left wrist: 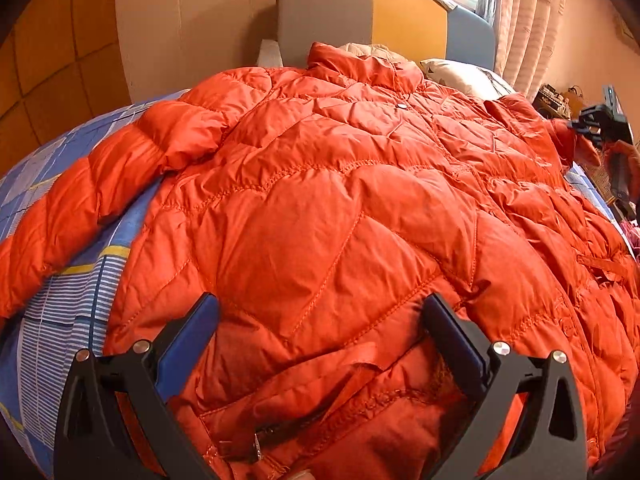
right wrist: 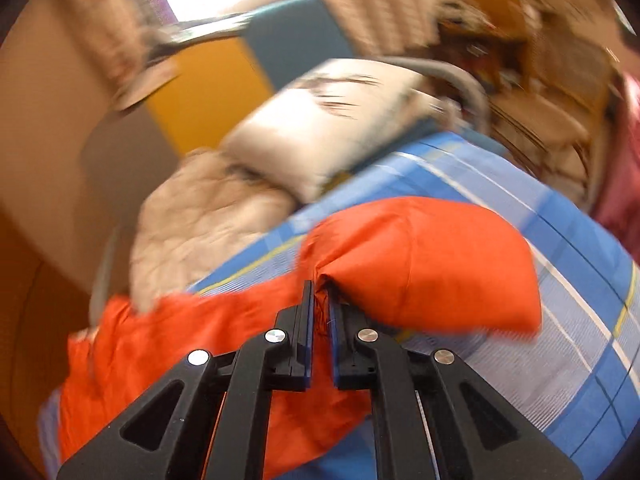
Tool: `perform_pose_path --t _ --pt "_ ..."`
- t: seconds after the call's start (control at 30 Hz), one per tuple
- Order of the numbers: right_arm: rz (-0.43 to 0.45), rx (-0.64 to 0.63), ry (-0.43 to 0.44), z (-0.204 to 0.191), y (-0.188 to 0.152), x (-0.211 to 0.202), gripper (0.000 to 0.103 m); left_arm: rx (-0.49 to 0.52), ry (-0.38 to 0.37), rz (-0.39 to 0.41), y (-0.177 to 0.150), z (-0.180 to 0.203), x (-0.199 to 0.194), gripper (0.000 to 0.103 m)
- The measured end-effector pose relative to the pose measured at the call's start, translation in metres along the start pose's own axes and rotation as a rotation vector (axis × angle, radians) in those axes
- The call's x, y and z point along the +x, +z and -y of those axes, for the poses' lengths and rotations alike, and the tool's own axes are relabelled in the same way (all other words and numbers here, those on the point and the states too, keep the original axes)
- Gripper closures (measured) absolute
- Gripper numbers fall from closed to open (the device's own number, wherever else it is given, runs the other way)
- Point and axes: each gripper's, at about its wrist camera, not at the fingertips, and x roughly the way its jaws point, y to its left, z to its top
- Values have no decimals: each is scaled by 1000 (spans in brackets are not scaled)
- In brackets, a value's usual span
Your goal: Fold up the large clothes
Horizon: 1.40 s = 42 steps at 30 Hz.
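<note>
- left wrist view: orange quilted down jacket [left wrist: 340,200] spread front-up across a bed with a blue plaid sheet [left wrist: 72,304]; it covers most of the bed's width.
- collar lies toward the head of the bed, next to a beige pillow [left wrist: 460,74] and the grey, yellow and blue headboard [left wrist: 360,12].
- one sleeve [left wrist: 80,200] stretches out to the sheet's left edge, lying flat on the plaid.
- left gripper [left wrist: 320,320] has its jaws spread wide over the jacket's hem end; the blue-padded fingers [left wrist: 192,336] stand apart with quilted fabric and a zip edge between them, not pinched.
- right gripper [left wrist: 600,128] shows small at the bed's right edge, at the jacket's other sleeve; from here its jaws are hard to read.
- right wrist view: blurred all over.
- right gripper [right wrist: 319,308] has its jaws nearly together, clamped on a bunch of orange fabric at the sleeve cuff [right wrist: 420,264]; the cuff balloons just beyond the fingertips, lifted off the plaid sheet [right wrist: 560,320].
- more of the jacket [right wrist: 160,352] trails down and left beneath the gripper.
- beige pillow [right wrist: 332,132] and a crumpled tan cloth [right wrist: 200,220] sit beyond, toward the headboard [right wrist: 240,76].
</note>
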Motion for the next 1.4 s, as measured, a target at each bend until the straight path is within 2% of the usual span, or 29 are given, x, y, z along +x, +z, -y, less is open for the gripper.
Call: perform_pose_path --t 0.23,0.57,0.8,1.07,1.13,1.17,1.2,1.27,1.37,1.4 --pt "-37 -168 66 -74 -35 -9 99 -23 -18 10 -6 -4 -8 2" --pt "-102 -316 111 -128 -74 -12 99 -83 -45 24 -15 -17 -23 2" --pt "-139 -478 165 -177 -115 -22 99 -98 -51 25 -20 -18 -27 2" --pt "-218 -575 231 -211 -159 -25 99 -145 -70 29 -22 -26 -32 2" --pt "-233 -591 245 -219 -168 -27 93 -154 -73 31 -22 -27 -33 2" --pt "-236 -591 251 -222 -172 -29 81 -157 -74 32 -22 -27 -34 2" --pt "-246 -582 264 -223 -175 -31 60 -161 -76 31 -23 -28 -35 2" --pt "-246 -575 280 -228 -181 -35 40 -168 -79 34 -22 -29 -35 2" --pt "-245 -578 317 -234 -190 -42 39 -176 -81 35 -23 -30 -36 2" --pt "-258 -576 337 -235 -193 -44 36 -177 -80 35 -24 -30 -37 2"
